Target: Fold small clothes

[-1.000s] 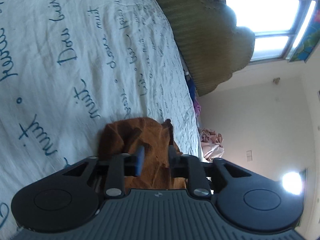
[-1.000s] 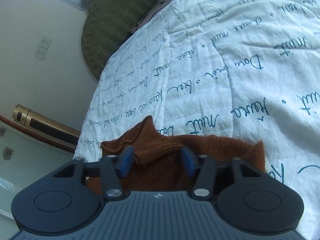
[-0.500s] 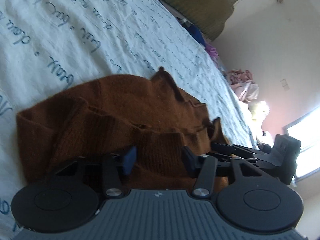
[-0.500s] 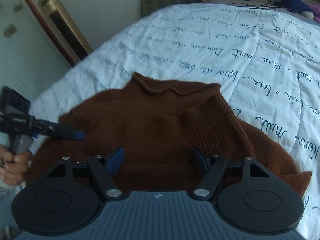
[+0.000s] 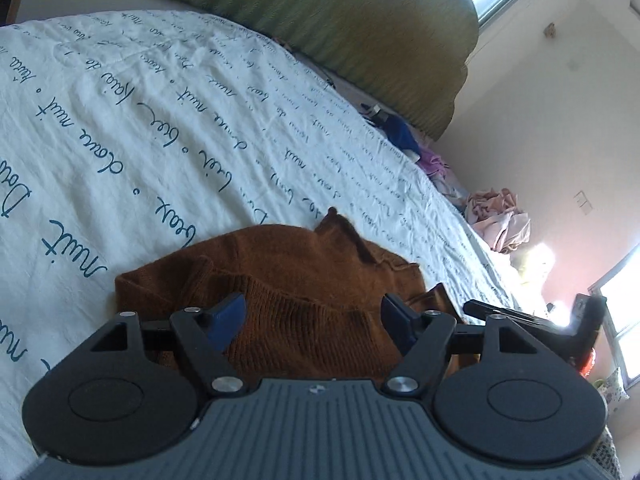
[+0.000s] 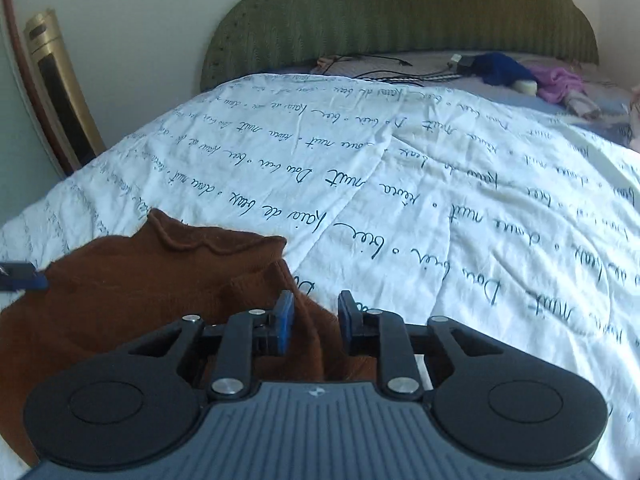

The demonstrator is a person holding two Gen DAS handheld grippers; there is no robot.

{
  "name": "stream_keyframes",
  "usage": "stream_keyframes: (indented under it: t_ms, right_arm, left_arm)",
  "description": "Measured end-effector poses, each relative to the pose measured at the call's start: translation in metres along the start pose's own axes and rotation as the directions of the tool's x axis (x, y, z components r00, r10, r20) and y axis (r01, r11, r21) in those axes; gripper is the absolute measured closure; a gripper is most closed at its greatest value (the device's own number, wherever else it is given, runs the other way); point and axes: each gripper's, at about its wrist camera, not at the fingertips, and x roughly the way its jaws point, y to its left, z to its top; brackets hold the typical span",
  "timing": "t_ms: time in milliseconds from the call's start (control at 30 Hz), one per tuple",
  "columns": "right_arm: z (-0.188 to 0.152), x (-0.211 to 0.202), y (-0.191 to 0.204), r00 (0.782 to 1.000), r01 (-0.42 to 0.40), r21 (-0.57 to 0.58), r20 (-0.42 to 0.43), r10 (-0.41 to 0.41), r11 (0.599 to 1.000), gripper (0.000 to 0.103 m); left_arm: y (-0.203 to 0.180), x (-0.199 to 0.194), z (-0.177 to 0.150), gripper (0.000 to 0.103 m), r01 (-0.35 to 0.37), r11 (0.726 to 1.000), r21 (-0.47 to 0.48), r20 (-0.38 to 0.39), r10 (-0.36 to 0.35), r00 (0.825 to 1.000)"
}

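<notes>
On the script-printed bedspread (image 6: 440, 208), a brown sweater (image 6: 152, 280) lies crumpled; right gripper (image 6: 313, 326) jaws are closing around its edge, left gripper (image 5: 314, 322) jaws opening above knit.

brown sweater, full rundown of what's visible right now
The brown sweater is a rust-brown knit with ribbed bands and a rolled edge at its far end. It lies crumpled and partly folded over itself on the white quilt with blue script, near the bed's near edge. The right gripper is closing with a raised fold of the knit between its jaws, pads not yet pressing. The left gripper is opening over the ribbed part, pads clear of the fabric.
</notes>
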Motion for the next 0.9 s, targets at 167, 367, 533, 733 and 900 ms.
stream_keyframes:
  t_ms: [167,367,533,733,900]
  right_arm:
    - [0.011,0.026,0.010,0.999,-0.042,-0.125,-0.001,0.042,0.991,0.036]
    - [0.005,0.046,0.029,1.000,0.004,-0.199,-0.028,-0.010,0.980,0.098]
    - [0.001,0.030,0.020,0.997,0.075,-0.155,-0.016,-0.079,0.985,0.099]
    - [-0.002,0.033,-0.016,0.998,0.025,0.044,-0.061,-0.023,0.999,0.035]
    - [-0.027,-0.058,-0.027,0.988,-0.152,0.133,0.036,0.148,0.979,0.021]
  left_arm:
    - [0.011,0.017,-0.001,0.028,-0.014,0.999,-0.040,-0.051,0.012,0.999]
    - [0.022,0.027,0.001,0.031,-0.100,0.995,-0.025,-0.021,0.099,0.995]
    - [0.018,0.033,0.000,0.035,-0.157,0.986,0.052,0.002,0.157,0.988]
    - [0.017,0.036,0.005,0.036,-0.199,0.976,0.090,0.025,0.198,0.980]
    - [0.012,-0.003,0.004,0.022,-0.121,0.993,0.013,0.011,0.121,0.993]
